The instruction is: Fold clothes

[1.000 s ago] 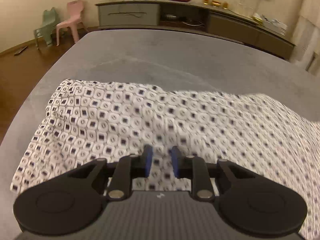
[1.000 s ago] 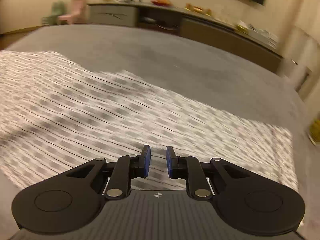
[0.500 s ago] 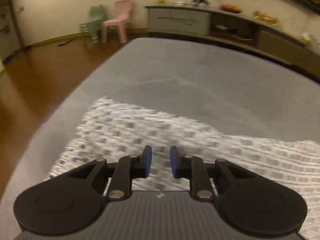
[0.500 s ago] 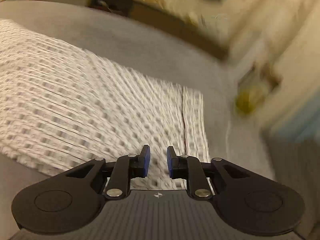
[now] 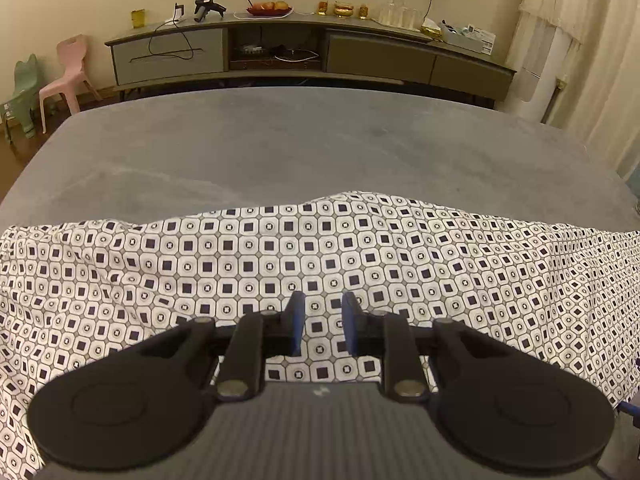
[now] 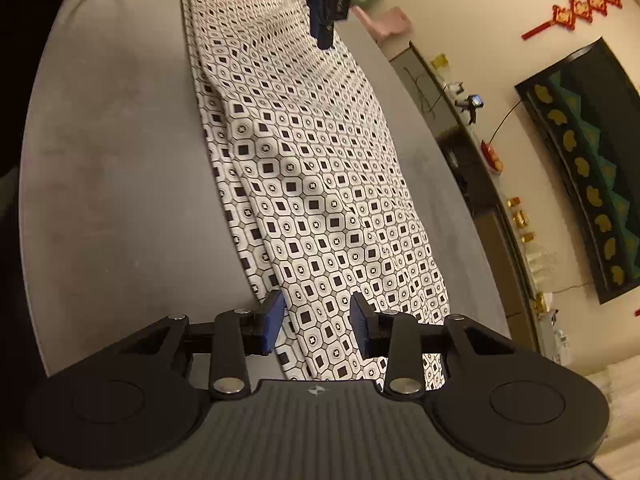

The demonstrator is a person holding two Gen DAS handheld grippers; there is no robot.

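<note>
**Over the grey bed, both grippers above the cloth**

Above the patterned cloth [image 5: 280, 256], my left gripper [image 5: 322, 322] holds its jaws narrow, gripping nothing. My right gripper [image 6: 318, 320] has just been opening, its jaws now apart over the cloth's end, clear of it. The cloth lies long on the grey bed [image 5: 300, 148], the sideboard [image 5: 280, 52] beyond. Earlier my right view faced the sideboard; now it looks along the cloth.

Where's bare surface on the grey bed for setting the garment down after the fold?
Bare: the wide grey bed stretch between the patterned cloth and the TV cabinet side, and a strip along the cloth's other long edge in the right wrist view. Crowded: the band the cloth covers, with the left gripper and right gripper over it.
</note>
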